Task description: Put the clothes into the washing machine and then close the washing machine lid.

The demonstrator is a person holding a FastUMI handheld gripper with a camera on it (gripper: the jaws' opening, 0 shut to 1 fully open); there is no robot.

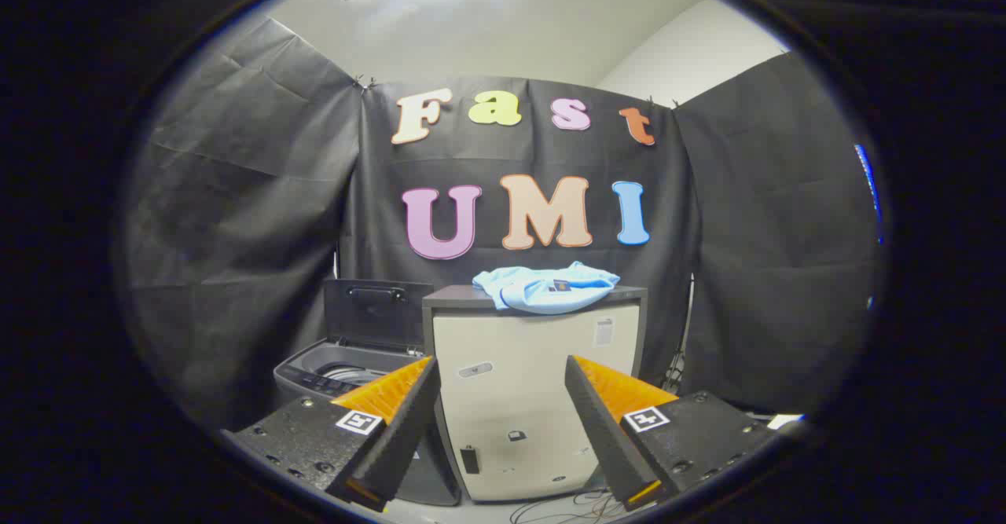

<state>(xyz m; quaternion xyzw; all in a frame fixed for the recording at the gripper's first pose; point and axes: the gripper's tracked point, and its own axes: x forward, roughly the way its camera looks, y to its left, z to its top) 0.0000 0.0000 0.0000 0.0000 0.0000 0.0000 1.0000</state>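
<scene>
A light blue garment (547, 286) lies crumpled on top of a cream cabinet (534, 382), well beyond my fingers. To the cabinet's left stands a grey top-loading washing machine (330, 375) with its dark lid (377, 313) raised upright, the drum opening showing just past my left finger. My gripper (499, 375) is open, held back from the cabinet, with nothing between its fingers; the cabinet front shows in the gap.
Black cloth walls close the booth behind and on both sides. Loose cables (566, 508) lie on the floor at the foot of the cabinet. The cabinet's top edge overhangs the washer's right side.
</scene>
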